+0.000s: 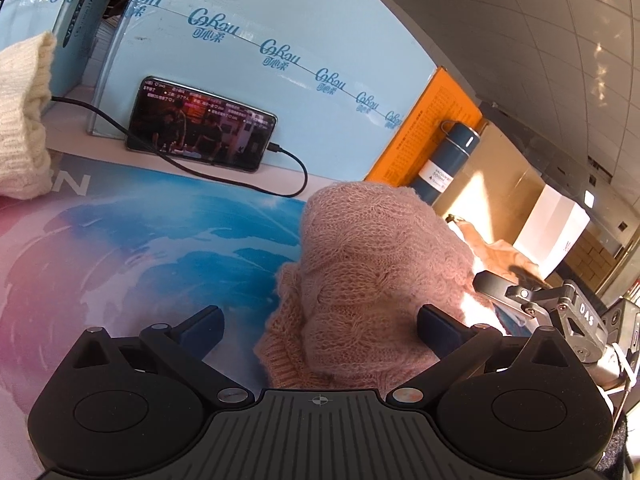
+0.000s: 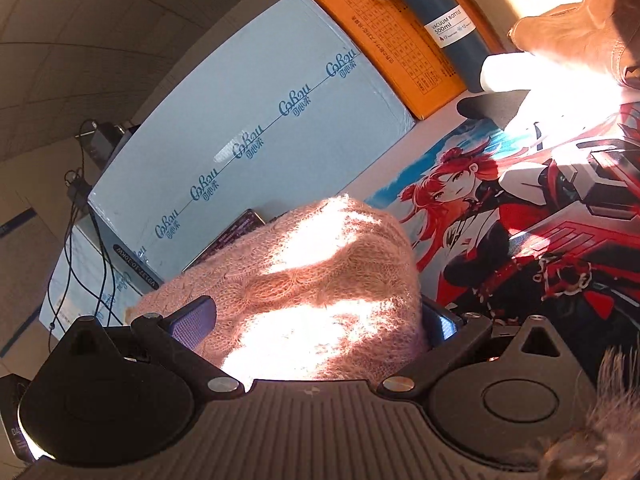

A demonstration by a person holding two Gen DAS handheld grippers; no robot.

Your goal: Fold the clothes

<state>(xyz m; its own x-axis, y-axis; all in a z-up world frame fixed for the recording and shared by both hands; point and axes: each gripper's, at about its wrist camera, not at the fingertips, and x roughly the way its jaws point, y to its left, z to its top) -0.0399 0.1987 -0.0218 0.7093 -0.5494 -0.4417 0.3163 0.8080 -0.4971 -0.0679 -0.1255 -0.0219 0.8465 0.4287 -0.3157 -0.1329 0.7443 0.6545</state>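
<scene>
A pink cable-knit sweater [image 1: 360,272] lies bunched in a thick bundle on a printed desk mat [image 1: 140,240]. My left gripper [image 1: 320,328] is open wide, and the near end of the bundle sits between its fingers, closer to the right finger [image 1: 438,328]. In the right wrist view the same sweater [image 2: 304,280] fills the gap of my right gripper [image 2: 318,322], which is also open wide, with knit against both pads. The right gripper's metal body [image 1: 560,312] shows past the sweater at the right edge of the left wrist view.
A cream knit garment [image 1: 24,120] lies at the far left. A phone [image 1: 200,124] with a cable leans on a pale blue box [image 1: 280,12]. An orange box [image 2: 400,40], a dark blue vacuum bottle [image 2: 444,20] and a tan leather item [image 2: 580,20] stand behind.
</scene>
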